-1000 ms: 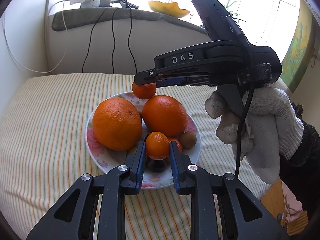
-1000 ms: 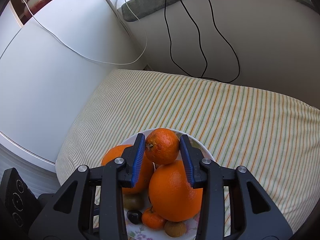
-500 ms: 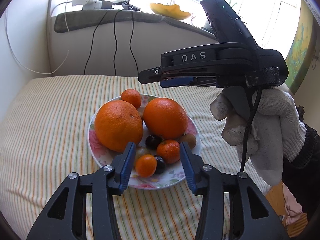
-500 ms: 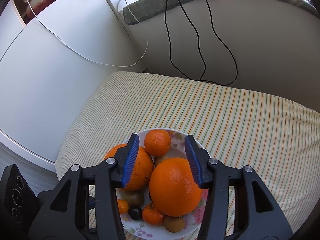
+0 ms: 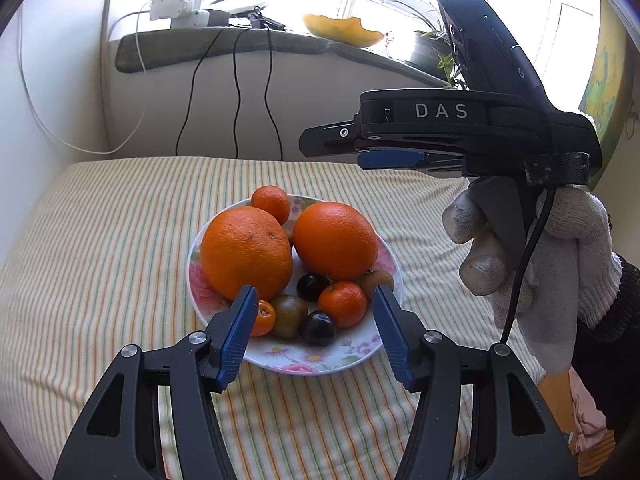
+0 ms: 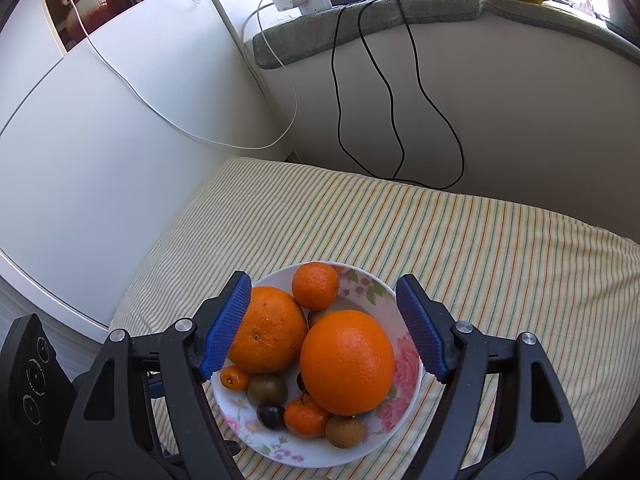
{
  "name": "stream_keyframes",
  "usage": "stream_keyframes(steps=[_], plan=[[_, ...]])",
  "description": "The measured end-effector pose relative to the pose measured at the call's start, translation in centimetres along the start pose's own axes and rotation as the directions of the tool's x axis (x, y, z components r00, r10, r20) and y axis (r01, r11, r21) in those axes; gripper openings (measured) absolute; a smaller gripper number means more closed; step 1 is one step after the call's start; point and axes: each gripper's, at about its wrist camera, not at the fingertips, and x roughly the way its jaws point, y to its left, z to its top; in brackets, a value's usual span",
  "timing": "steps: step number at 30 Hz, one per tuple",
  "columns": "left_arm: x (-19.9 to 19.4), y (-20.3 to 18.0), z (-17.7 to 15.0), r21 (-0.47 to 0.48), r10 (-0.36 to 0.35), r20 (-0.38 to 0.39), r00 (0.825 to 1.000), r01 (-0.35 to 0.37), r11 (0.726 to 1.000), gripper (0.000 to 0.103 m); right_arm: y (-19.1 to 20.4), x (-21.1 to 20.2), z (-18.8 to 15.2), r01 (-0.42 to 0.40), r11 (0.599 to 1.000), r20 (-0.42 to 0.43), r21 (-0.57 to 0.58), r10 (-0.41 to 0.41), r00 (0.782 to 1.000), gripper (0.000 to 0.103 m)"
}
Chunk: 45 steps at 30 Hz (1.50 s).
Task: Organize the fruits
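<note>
- The left gripper [image 5: 314, 332] has its jaws spread wide with nothing between them, hanging just above the near rim of the floral plate [image 5: 320, 360]
- The right gripper [image 6: 324, 328] is likewise wide open and empty, poised over the same plate, its blue pads [image 6: 226, 328] on either side of the fruit without touching it
- On the plate: two large oranges [image 5: 246, 258] side by side, a mandarin [image 5: 271, 204] at the far rim, and a second mandarin [image 5: 342, 304], a tiny orange fruit [image 5: 262, 317], two dark plums [image 5: 318, 328] and a greenish-brown fruit [image 5: 289, 315] near the front
- A brown fruit [image 6: 344, 432], perhaps a longan, sits by the rim
- The plate rests on a striped cloth [image 5: 100, 240]; a gloved hand [image 5: 540, 264] holds the right gripper
</note>
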Motion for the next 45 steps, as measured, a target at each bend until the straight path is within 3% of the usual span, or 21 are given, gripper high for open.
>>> stream_keyframes(steps=[19,24,30,32,39,45], plan=[[-2.5,1.3,0.3,0.002,0.047,0.042,0.998,-0.047,0.999,0.060,0.9,-7.0,-2.2,0.064,0.997,0.142,-0.038,-0.058,0.988,0.078],[-3.3,2.0,0.0,-0.005,0.072,0.054,0.996,-0.072,0.997,0.064,1.8,-9.2,-4.0,0.108,0.992,0.191,-0.071,-0.092,0.977,0.090],[-4.2,2.6,-0.2,-0.014,0.113,0.063,0.992,-0.112,0.994,0.064,2.9,-10.8,-6.3,0.159,0.983,0.225,-0.094,-0.135,0.965,0.090],[-4.6,2.6,-0.3,-0.015,0.137,0.071,0.988,-0.136,0.991,0.069,3.0,-10.9,-7.2,0.174,0.981,0.229,-0.090,-0.149,0.962,0.090],[-5.4,2.7,-0.9,-0.014,0.177,0.087,0.980,-0.177,0.984,0.070,2.6,-11.7,-10.1,0.254,0.966,0.261,-0.043,-0.234,0.936,0.090],[-5.6,2.7,-1.1,-0.015,0.185,0.086,0.979,-0.184,0.983,0.071,2.2,-12.6,-11.6,0.270,0.963,0.279,0.006,-0.261,0.924,0.090]])
